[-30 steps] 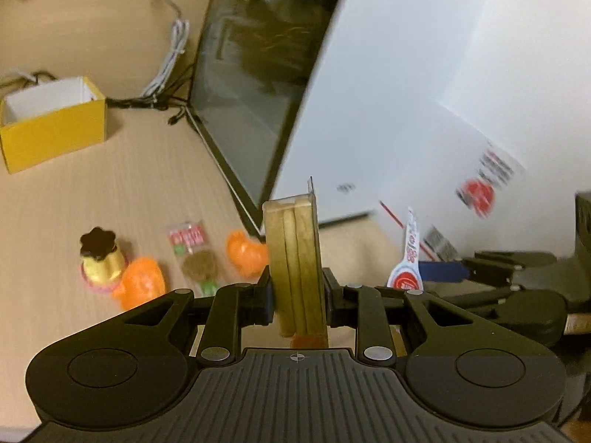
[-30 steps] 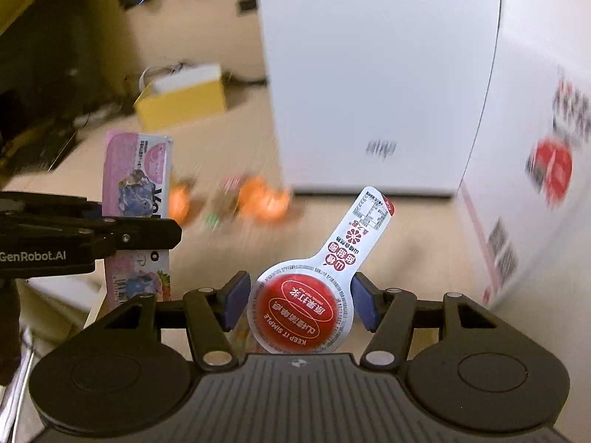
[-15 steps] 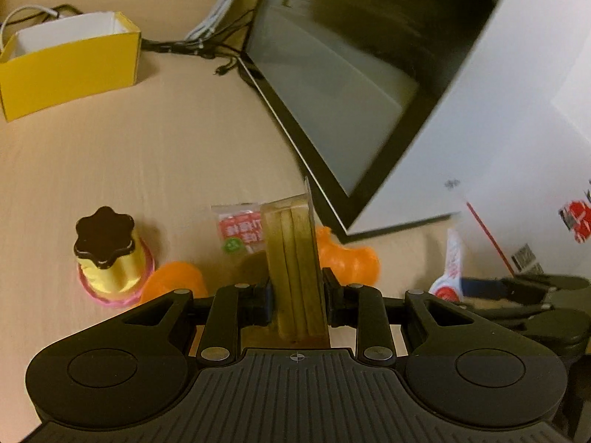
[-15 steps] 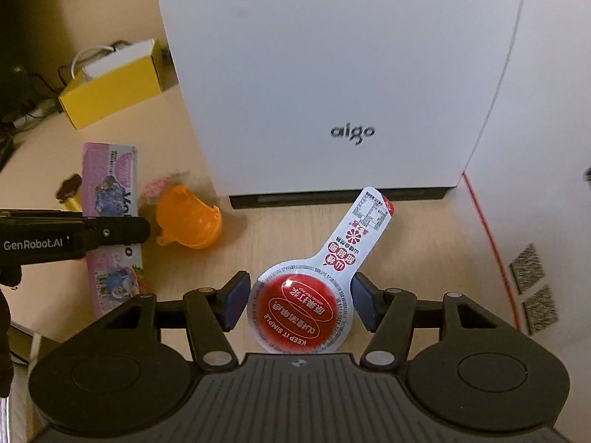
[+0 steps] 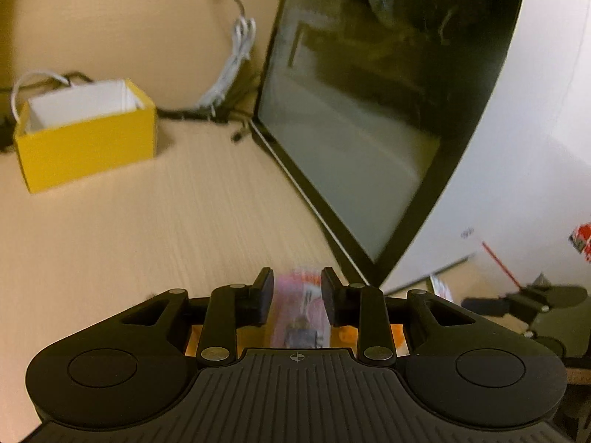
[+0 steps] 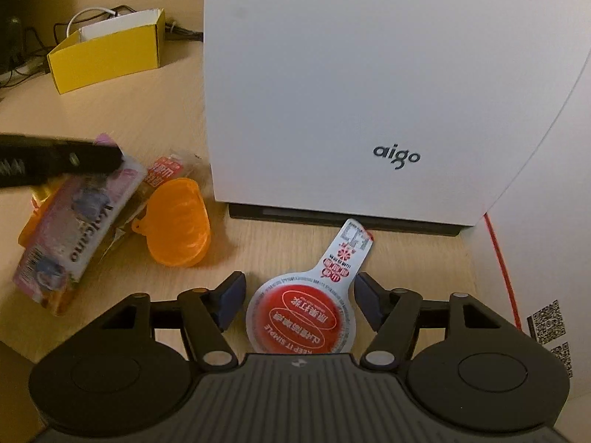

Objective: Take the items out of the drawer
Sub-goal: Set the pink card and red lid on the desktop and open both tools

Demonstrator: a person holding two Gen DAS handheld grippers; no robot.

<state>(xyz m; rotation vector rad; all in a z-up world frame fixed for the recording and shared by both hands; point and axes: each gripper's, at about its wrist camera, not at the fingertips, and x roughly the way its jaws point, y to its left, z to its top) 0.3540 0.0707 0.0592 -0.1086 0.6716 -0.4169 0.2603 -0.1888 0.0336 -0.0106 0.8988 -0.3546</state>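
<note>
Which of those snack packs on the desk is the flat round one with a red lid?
The sauce cup, lying between the right gripper's open jaws by the white case. The pink packet is a long box; the orange jelly cup is see-through.

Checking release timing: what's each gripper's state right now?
Left gripper: open, jaws just opening, pink snack box released between them.
Right gripper: open, jaws just opening, red-lidded sauce cup between, untouched.

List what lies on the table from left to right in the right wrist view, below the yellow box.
Pink snack box, leaning under the left gripper → orange jelly cup → red-lidded sauce cup, between the right gripper's open jaws → white carton with red line.
</note>
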